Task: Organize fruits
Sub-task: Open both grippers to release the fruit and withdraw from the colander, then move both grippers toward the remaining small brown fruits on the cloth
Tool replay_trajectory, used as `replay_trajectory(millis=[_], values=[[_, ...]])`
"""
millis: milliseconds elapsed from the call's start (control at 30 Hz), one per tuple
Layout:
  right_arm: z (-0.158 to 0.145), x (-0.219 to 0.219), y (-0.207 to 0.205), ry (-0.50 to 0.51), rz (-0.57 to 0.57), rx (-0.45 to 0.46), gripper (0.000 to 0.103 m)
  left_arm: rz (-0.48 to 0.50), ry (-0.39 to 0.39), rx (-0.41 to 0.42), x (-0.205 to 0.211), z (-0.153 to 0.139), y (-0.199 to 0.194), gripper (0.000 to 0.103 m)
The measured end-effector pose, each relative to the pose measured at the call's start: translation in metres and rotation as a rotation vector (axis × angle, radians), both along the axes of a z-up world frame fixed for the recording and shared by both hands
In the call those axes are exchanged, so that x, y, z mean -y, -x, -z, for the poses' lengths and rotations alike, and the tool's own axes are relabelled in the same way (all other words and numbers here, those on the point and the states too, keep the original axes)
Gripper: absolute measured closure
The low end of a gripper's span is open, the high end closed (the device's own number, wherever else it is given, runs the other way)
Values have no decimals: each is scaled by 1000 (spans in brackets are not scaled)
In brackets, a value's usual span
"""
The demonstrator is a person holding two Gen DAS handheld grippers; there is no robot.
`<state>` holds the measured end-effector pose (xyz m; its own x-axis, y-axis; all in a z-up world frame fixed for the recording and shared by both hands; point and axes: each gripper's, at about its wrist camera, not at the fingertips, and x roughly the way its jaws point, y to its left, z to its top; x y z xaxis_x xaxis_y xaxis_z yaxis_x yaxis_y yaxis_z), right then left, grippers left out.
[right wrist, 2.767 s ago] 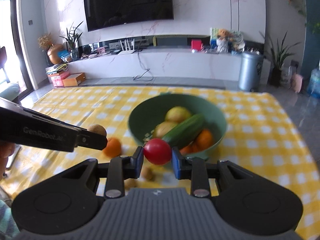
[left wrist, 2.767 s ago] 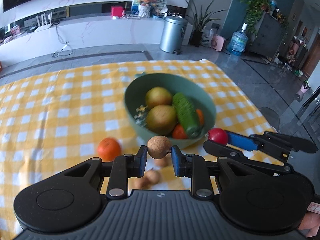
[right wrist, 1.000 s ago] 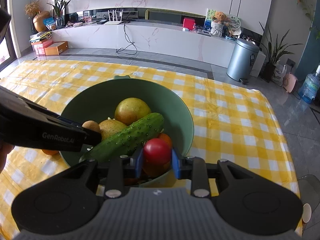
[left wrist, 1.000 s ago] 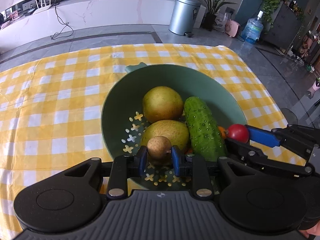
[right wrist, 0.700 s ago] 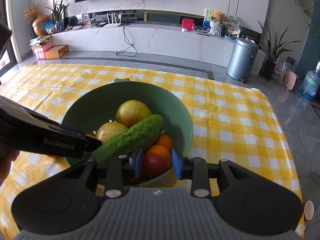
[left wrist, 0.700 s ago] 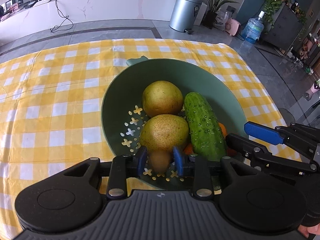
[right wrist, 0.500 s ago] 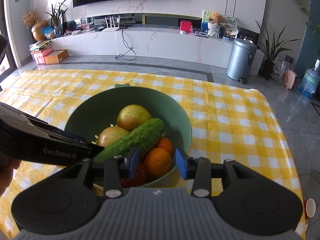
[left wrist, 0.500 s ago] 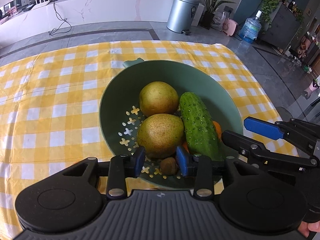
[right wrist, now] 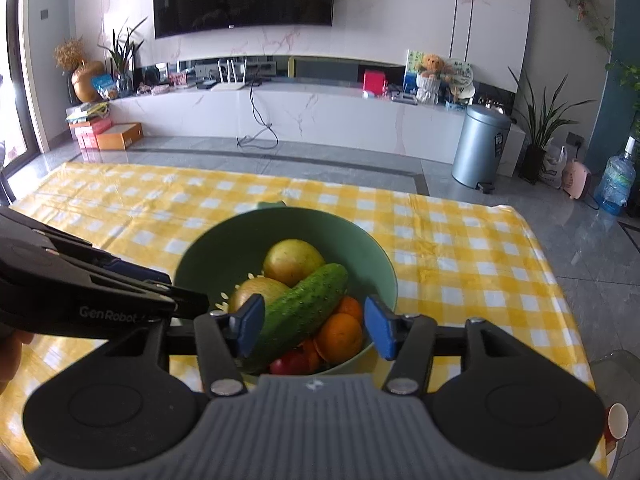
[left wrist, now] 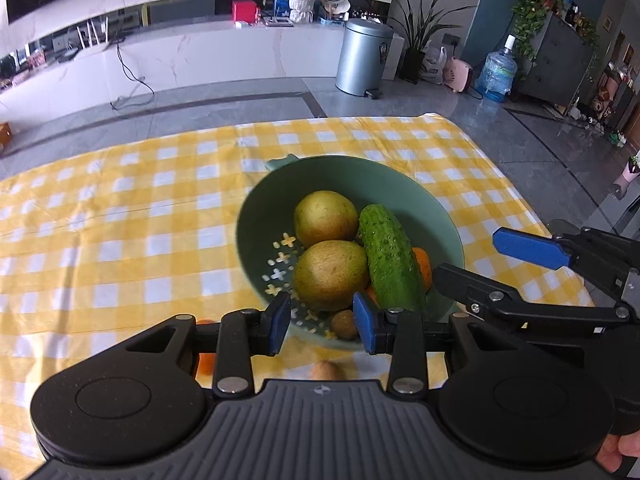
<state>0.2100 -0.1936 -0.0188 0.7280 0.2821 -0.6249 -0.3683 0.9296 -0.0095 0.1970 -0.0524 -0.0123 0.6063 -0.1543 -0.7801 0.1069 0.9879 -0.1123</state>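
Both tongs over green bowl [left wrist: 448, 232] nr counter's far edge: left tongs [left wrist: 322, 322] parted, empty; right tongs [right wrist: 314, 324] opening, nothing gripped.

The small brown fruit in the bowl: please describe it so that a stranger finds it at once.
Find the green bowl on the yellow checked tablecloth. At its near edge, just below the two big pears, lies the small brown fruit. It is the smallest, dullest piece in the bowl, a rough brown ball.
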Motion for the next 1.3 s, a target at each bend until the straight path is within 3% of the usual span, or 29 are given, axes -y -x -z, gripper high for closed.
replay_trajectory(millis=[600, 967, 1200, 1300], values=[[10, -22, 72, -119, 46, -7, 43, -3, -47, 25, -32, 1, 61, 57], [42, -40, 77, -128, 56, -83, 43, -27, -20, 34, -58, 23, 77, 56], [61, -51, 75, -110, 49, -105, 43, -45, 5, 18, -72, 37, 79, 45], [67, -58, 76, -90, 35, -100, 43, -47, 15, 8, -78, 44, 79, 44]])
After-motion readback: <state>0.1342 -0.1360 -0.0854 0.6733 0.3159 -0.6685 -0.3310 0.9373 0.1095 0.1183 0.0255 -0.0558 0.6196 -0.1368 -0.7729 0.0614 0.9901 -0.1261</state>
